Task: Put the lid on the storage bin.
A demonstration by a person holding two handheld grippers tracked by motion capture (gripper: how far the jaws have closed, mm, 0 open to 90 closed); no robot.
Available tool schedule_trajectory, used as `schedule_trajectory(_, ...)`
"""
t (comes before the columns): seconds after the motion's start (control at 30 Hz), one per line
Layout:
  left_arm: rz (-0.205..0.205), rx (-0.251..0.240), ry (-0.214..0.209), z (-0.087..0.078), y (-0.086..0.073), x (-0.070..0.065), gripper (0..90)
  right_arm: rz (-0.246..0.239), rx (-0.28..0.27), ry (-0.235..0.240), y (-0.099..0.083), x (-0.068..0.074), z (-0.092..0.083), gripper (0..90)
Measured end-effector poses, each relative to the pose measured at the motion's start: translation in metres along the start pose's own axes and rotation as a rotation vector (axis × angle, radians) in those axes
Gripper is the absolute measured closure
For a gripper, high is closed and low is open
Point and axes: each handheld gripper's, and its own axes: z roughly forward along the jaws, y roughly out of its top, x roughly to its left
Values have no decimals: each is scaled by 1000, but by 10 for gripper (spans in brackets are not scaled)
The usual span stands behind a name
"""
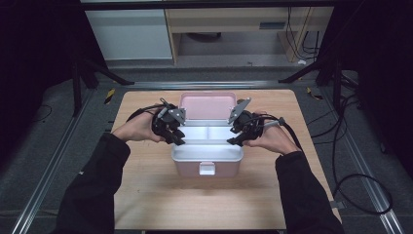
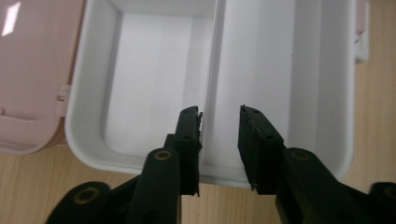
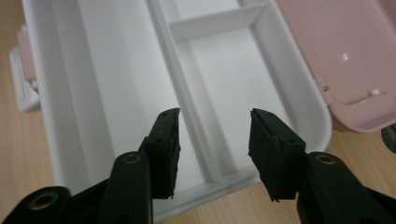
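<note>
A pink box (image 1: 187, 168) stands open in the middle of the table, its lid (image 1: 207, 106) tipped back. A white tray (image 1: 207, 153) with compartments sits in its top. My left gripper (image 1: 179, 139) hovers at the tray's left end and my right gripper (image 1: 234, 141) at its right end. In the left gripper view the left gripper (image 2: 220, 114) is open over the tray (image 2: 154, 79), its jaws either side of a divider wall (image 2: 215, 56). In the right gripper view the right gripper (image 3: 215, 114) is open above the tray (image 3: 107, 79), astride another divider (image 3: 187, 116). Neither holds anything.
The box has a white latch (image 1: 207, 169) on its front. The wooden table (image 1: 160, 204) is bare in front of the box. Metal rails, stands and cables lie on the floor around the table. The pink lid (image 3: 345, 51) lies beyond the tray.
</note>
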Motion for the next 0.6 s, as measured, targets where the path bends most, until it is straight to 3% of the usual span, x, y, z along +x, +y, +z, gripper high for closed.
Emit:
schedule_trajectory(0.07, -29, -44, 5, -11, -3, 0, 615, 40, -44, -10, -2, -3, -6, 447)
schedule_trajectory(0.13, -93, -118, 12, -23, -9, 1, 582, 81, -74, -41, -4, -7, -11, 406)
schedule_trajectory(0.2, -110, -162, 61, -31, -13, 3, 541, 118, -98, -69, -8, -11, -15, 381)
schedule_trajectory(0.3, -184, -222, 118, -35, -20, 9, 490, 173, -143, -116, -13, -16, -18, 322)
schedule_trajectory(0.4, -265, -278, 153, -33, -27, 16, 434, 235, -190, -173, -19, -21, -19, 274)
schedule_trajectory(0.5, -338, -328, 195, -26, -32, 24, 403, 255, -178, -200, -22, -25, -18, 253)
schedule_trajectory(0.6, -415, -344, 225, -15, -36, 30, 401, 269, -180, -217, -23, -27, -18, 245)
